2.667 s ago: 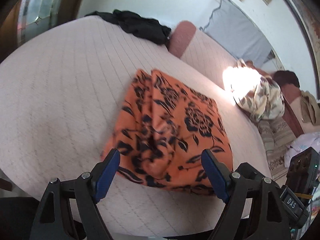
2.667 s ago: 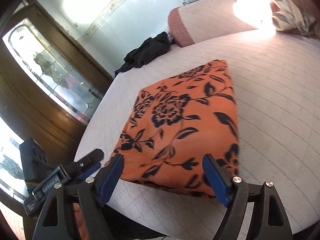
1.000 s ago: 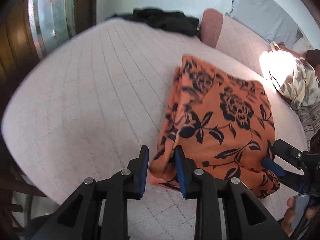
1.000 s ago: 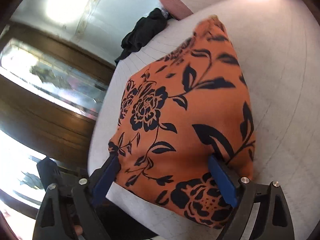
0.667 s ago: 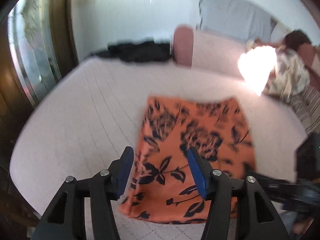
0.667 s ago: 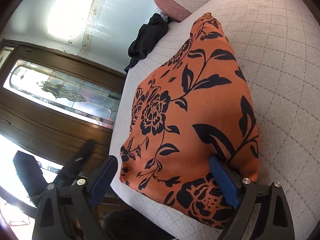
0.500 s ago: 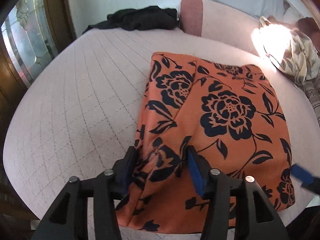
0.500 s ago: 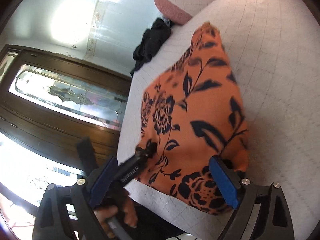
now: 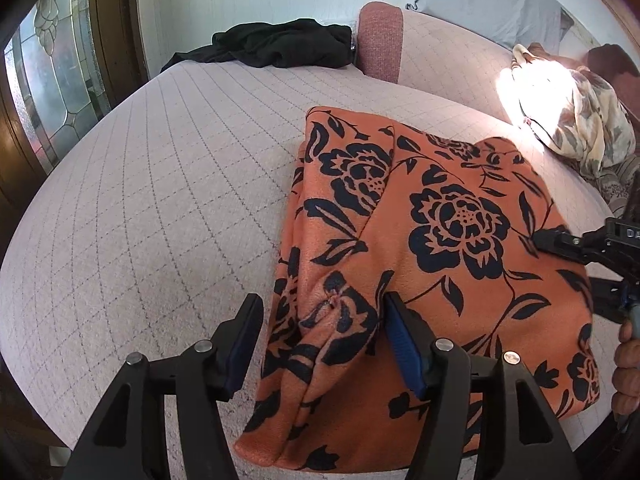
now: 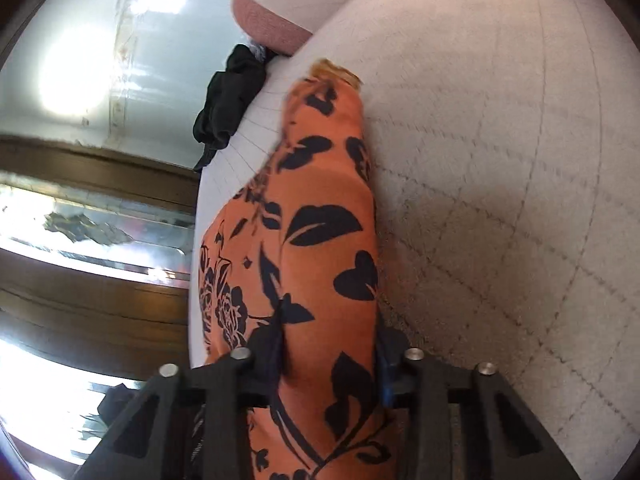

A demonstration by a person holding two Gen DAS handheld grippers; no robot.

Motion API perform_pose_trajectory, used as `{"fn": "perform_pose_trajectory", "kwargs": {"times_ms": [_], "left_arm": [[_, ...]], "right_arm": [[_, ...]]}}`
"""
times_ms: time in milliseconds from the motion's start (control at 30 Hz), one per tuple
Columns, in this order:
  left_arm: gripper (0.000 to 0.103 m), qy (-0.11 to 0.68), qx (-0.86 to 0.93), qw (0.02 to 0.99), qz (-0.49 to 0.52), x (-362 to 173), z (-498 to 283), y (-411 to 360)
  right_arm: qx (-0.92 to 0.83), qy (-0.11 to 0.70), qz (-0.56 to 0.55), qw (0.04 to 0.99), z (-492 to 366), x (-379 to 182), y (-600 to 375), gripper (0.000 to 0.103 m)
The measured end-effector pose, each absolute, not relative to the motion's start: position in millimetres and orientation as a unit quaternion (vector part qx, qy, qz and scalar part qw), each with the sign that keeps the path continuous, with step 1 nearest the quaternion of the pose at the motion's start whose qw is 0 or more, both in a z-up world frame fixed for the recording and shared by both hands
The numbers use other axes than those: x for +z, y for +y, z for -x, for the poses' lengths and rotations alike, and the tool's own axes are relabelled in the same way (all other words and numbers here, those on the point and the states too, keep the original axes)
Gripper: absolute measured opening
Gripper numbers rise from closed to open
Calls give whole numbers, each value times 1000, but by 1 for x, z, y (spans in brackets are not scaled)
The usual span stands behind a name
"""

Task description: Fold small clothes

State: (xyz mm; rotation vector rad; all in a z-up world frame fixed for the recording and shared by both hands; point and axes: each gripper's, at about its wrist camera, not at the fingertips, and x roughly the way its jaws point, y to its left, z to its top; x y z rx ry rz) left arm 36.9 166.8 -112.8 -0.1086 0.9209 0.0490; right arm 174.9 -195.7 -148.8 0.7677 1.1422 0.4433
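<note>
- Left wrist view: the left gripper (image 9: 320,320) has just been opening, jaws now standing apart around a bunched near corner of the orange cloth (image 9: 440,240), which is lying folded on the bed (image 9: 160,200)
- Right wrist view: the right gripper (image 10: 328,356) has just been closing and is pinching the cloth's near right edge; another fold is probably remaining

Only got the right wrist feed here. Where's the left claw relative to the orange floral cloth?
Observer: The left claw is at the near left corner of the orange cloth, straddling a bunched ridge.
Operator: Gripping it?
Observer: No, open. Its jaws have just been opening, with the ridge loose between them.
Operator: Any clothes besides the black garment?
Observer: A pale floral garment is heaped at the far right of the bed, in sunlight.
</note>
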Motion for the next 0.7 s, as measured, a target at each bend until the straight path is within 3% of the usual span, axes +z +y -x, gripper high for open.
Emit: {"fn": "perform_pose_trajectory", "kwargs": {"times_ms": [100, 167, 233, 300, 400, 467, 533, 567, 700], "left_arm": [[64, 446, 21, 893, 60, -114, -39, 169], [64, 449, 15, 891, 68, -115, -39, 171], [64, 446, 15, 892, 66, -114, -37, 172], [64, 447, 14, 892, 71, -115, -35, 174], [64, 447, 11, 891, 78, -115, -33, 177], [64, 449, 11, 890, 81, -114, -32, 178], [64, 448, 10, 890, 82, -114, -31, 180], [64, 448, 9, 890, 83, -116, -32, 179], [64, 446, 10, 891, 84, -117, -33, 180]], "right_arm": [[189, 505, -250, 804, -163, -119, -173, 31], [166, 534, -219, 800, -167, -139, -168, 32], [167, 539, -299, 769, -171, -153, -187, 44], [178, 531, -342, 754, -172, -150, -197, 62], [200, 502, -381, 750, -179, -140, -210, 75], [184, 495, -417, 740, -191, -150, -220, 75], [180, 525, -430, 713, -208, -170, -217, 71], [186, 531, -423, 710, -214, -171, -213, 42], [191, 497, -337, 776, -211, -127, -193, 30]]}}
